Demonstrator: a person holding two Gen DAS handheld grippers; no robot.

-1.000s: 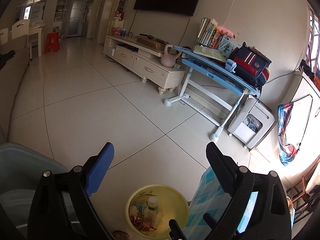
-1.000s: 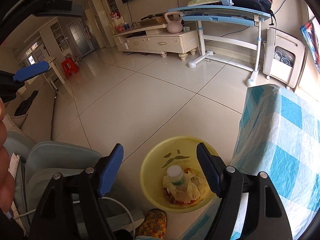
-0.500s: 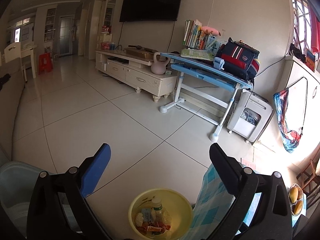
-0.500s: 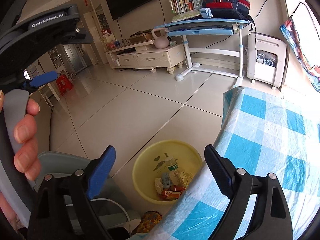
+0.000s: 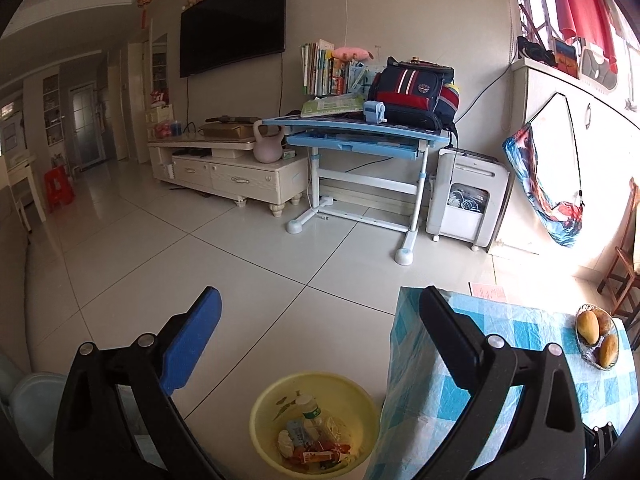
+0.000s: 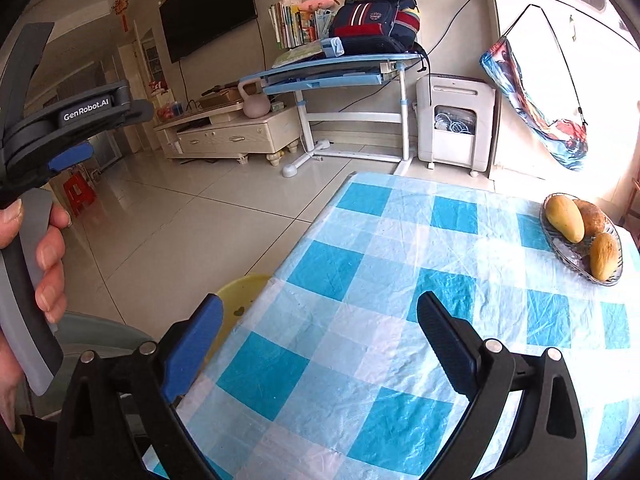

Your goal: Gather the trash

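Both sets of jaws stood wide apart and held nothing: our left gripper (image 5: 316, 312) hung over the floor, our right gripper (image 6: 320, 316) over the checked desk (image 6: 400, 264). A second before, both cameras had looked almost straight down into the yellow basin (image 5: 360, 394); by this moment we had lifted and turned them, so the basin sat at the bottom centre of the left view and showed only as a sliver at the desk's edge, lower left in the right view. We judged that a drop was finished and that we were turning back to look for more trash. The basin held a capped plastic bottle (image 5: 310, 408) among crumpled tissues and wrappers (image 5: 316, 446). At the right edge of the right view a wire basket (image 6: 576, 258) held three mangoes (image 6: 564, 218); the cloth around it showed no litter.
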